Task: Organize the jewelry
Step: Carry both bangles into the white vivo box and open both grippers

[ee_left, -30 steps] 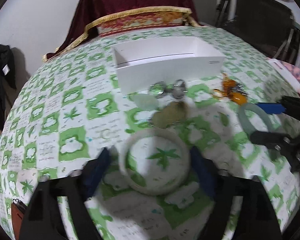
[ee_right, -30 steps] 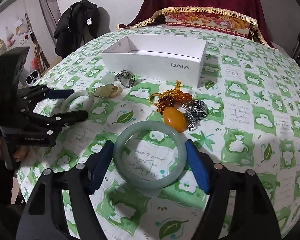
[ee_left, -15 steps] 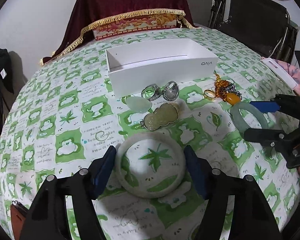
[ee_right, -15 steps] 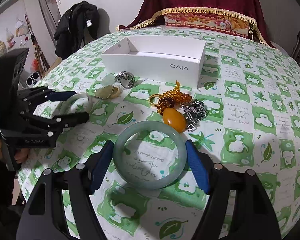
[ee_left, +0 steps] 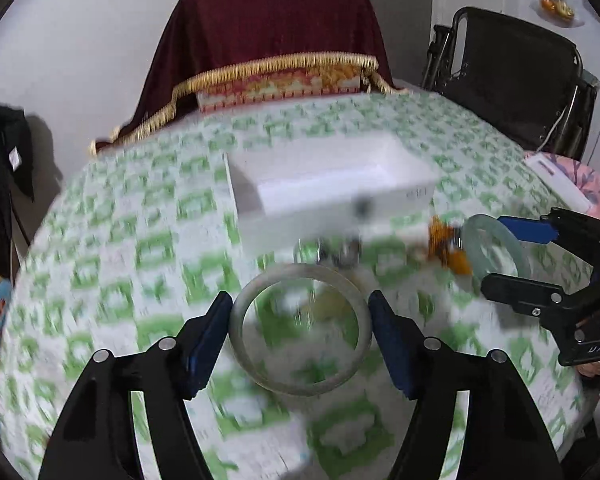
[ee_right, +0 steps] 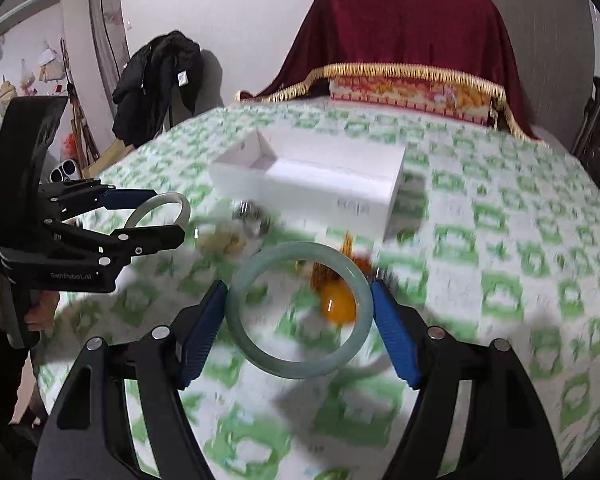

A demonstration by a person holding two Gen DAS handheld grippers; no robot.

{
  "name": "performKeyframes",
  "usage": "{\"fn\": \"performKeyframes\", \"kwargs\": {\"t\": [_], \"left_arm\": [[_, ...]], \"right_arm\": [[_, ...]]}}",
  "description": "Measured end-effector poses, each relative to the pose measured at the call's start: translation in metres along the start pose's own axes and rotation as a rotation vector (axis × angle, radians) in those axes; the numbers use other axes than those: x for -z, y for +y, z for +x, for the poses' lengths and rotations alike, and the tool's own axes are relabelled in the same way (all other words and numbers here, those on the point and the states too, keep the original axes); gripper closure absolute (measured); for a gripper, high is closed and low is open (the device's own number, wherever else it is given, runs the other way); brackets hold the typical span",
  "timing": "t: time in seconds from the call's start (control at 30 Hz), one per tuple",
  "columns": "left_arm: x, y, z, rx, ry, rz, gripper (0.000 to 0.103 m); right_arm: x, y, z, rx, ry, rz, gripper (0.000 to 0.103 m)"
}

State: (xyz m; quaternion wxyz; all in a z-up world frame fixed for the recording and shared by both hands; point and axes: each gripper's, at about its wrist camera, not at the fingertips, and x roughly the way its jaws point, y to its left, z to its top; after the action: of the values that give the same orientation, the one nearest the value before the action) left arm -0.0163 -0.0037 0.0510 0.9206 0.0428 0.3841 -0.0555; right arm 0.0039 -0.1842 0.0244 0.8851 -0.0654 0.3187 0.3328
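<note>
Box (ee_right: 324, 184) on table (ee_right: 520, 272), rings (ee_right: 254, 216) before it, beads (ee_right: 336, 280) right of rings

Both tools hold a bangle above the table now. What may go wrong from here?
1. Each smooth round bangle, pale grey-white and pale green, is pinched at only two edge points and might slip out.
2. A dropped bangle could hit the amber pendant or crack.
3. Both may crowd the white box.

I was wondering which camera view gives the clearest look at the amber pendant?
The right wrist view: the amber pendant shows as a bright orange oval through the green bangle. The left wrist view catches only a blurred orange smear beside the white box.
</note>
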Motion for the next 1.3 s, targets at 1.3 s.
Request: {"fn": "performKeyframes", "kwargs": {"t": [1.3], "left_arm": [[-0.071,0.019,0.044,-0.088,-0.121,-0.009,0.007]], "right_arm": [[-0.068,-0.041,0.063,0.019,-0.157,0.058,0.022]]}}
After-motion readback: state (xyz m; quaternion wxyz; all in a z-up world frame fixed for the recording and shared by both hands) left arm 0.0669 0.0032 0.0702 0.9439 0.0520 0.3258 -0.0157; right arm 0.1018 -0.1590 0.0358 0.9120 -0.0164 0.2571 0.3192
